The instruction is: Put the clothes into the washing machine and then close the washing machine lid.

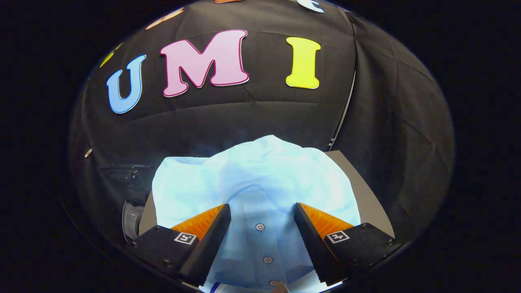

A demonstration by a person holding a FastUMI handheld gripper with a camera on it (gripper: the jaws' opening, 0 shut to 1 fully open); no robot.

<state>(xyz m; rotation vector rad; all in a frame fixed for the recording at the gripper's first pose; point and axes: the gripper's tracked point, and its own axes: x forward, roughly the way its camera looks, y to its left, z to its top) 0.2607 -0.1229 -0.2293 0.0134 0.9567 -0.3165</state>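
A light blue button-up shirt (260, 175) lies bunched in a mound on a grey table (362, 191). Its button strip runs straight between my fingers. My gripper (261, 206) is open, its fingers spread wide on either side of the strip, just over the near part of the shirt. I cannot tell whether the fingers touch the cloth. To the left of the shirt, beside the left finger, a rounded grey and dark part (131, 215) peeks out; it may belong to the washing machine, though most of it is hidden.
The black cloth wall (252, 118) stands close behind the shirt and wraps around to the right. A bare strip of the grey table shows to the right of the shirt.
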